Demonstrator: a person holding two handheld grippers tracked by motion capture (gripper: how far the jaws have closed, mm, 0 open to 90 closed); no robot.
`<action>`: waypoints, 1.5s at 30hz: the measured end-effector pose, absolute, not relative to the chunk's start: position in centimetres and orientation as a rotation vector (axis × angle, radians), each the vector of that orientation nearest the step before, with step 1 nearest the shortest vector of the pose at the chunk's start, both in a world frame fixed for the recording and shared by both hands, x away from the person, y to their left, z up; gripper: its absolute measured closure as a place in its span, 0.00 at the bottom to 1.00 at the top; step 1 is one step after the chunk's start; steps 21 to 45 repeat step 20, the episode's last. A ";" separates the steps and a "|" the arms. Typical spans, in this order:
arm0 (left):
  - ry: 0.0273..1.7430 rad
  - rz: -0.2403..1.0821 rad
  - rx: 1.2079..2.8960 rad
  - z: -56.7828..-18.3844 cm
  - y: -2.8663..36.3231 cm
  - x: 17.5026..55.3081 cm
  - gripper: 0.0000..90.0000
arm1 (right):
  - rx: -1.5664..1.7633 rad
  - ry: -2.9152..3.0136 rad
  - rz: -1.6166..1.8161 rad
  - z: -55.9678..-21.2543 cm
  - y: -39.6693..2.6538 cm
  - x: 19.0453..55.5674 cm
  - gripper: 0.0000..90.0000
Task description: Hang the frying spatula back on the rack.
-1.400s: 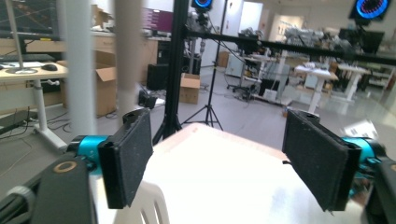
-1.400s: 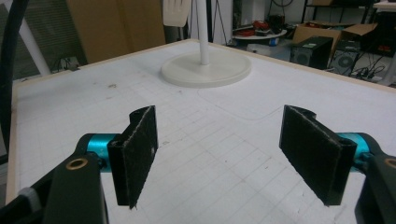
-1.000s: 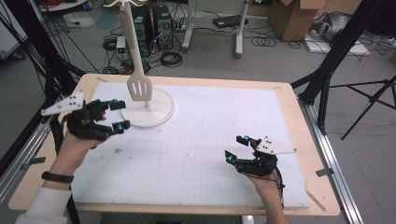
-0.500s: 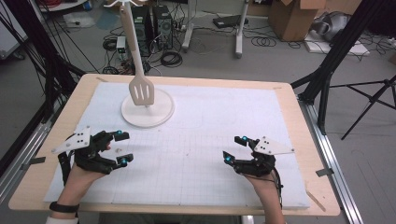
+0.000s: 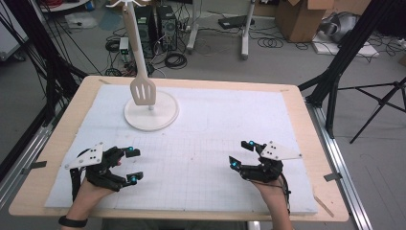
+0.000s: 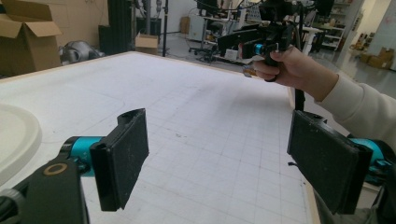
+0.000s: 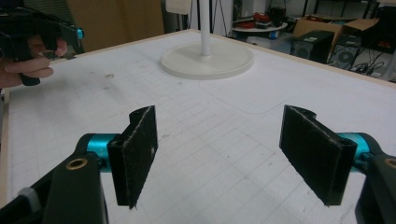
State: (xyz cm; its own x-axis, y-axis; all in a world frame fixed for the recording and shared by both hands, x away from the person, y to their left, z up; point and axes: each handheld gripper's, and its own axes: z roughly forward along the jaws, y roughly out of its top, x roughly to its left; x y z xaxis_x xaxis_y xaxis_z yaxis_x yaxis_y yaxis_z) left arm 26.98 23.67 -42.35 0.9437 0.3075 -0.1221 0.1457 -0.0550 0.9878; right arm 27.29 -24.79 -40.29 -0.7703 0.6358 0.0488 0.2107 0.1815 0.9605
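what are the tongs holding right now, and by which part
Nothing is held. The left tongs and the right tongs both stand open over the white mat, with nothing between their pads. The spatula hangs untouched on its stand.

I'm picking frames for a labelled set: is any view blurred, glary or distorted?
High view: even light, soft detail, spatula readable. Left gripper view: fingers sharp, far room slightly soft, edges bowed. Right gripper view: fingers sharp, stand base bright, not blown out.

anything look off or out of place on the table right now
Nothing stands out. The spatula hangs from the stand, whose round base sits flat on the white mat. The left gripper and right gripper are both open and empty near the front edge.
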 end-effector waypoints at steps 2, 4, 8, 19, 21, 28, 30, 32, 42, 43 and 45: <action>0.346 0.131 1.633 -42.4 23.6 26.9 0.23 | 0.798 2.103 1.612 -40.4 -24.8 27.3 0.30; 0.345 0.135 1.634 -42.5 23.6 26.9 0.23 | 0.807 2.110 1.608 -40.4 -24.7 27.2 0.30; 0.350 0.144 1.622 -42.6 23.7 26.8 0.24 | 0.801 2.114 1.610 -40.4 -24.6 27.3 0.29; 0.362 0.139 1.595 -42.8 24.1 26.9 0.24 | 0.792 2.109 1.616 -40.4 -24.5 27.3 0.30; 0.361 0.142 1.594 -42.9 24.1 26.9 0.24 | 0.797 2.111 1.617 -40.4 -24.5 27.3 0.30; 0.361 0.142 1.594 -42.9 24.1 26.9 0.24 | 0.797 2.111 1.617 -40.4 -24.5 27.3 0.30; 0.361 0.142 1.594 -42.9 24.1 26.9 0.24 | 0.797 2.111 1.617 -40.4 -24.5 27.3 0.30; 0.361 0.142 1.594 -42.9 24.1 26.9 0.24 | 0.797 2.111 1.617 -40.4 -24.5 27.3 0.30; 0.361 0.142 1.594 -42.9 24.1 26.9 0.24 | 0.797 2.111 1.617 -40.4 -24.5 27.3 0.30; 0.361 0.142 1.594 -42.9 24.1 26.9 0.24 | 0.797 2.111 1.617 -40.4 -24.5 27.3 0.30; 0.361 0.142 1.594 -42.9 24.1 26.9 0.24 | 0.797 2.111 1.617 -40.4 -24.5 27.3 0.30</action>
